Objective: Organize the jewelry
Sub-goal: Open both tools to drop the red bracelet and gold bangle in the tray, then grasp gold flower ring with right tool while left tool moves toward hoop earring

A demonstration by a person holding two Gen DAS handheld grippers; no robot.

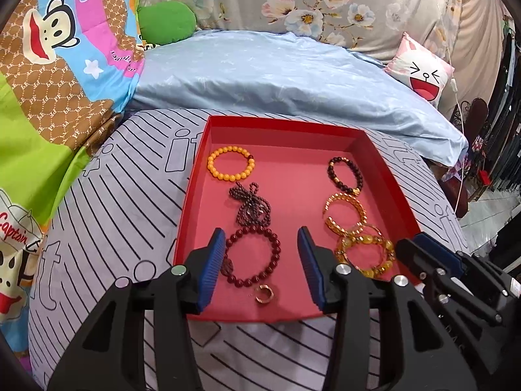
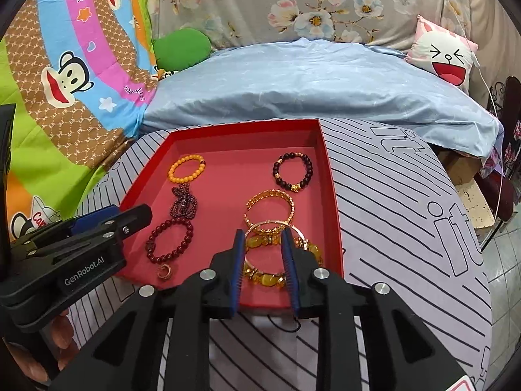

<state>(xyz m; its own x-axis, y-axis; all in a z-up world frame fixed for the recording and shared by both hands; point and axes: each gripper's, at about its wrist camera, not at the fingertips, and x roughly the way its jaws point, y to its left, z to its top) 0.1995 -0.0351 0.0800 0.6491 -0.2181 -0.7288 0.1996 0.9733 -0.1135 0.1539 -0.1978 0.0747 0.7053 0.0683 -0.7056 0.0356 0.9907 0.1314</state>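
A red tray [image 1: 195, 176] [image 2: 332, 176] lies on a striped grey cloth. In its left column lie an orange bead bracelet [image 1: 230, 163] [image 2: 186, 168], a dark beaded necklace [image 1: 252, 207] [image 2: 184, 203], a red bead bracelet [image 1: 252, 259] [image 2: 169, 241] and a small gold ring [image 1: 263, 294] [image 2: 165, 271]. In its right column lie a dark bead bracelet [image 1: 345, 176] [image 2: 293, 172], a gold bangle [image 1: 344, 213] [image 2: 269, 207] and amber bracelets [image 1: 366, 254] [image 2: 265, 260]. My left gripper [image 1: 260, 247] is open and empty over the red bracelet. My right gripper [image 2: 262, 244] is open and empty over the amber bracelets.
A blue quilt [image 1: 276, 75] lies behind the tray. A cartoon monkey blanket [image 1: 49, 65] is at the left, a green cushion [image 1: 166, 21] and a pink cartoon pillow [image 1: 421, 75] at the back. The bed's edge and a tiled floor [image 2: 501, 260] are at the right.
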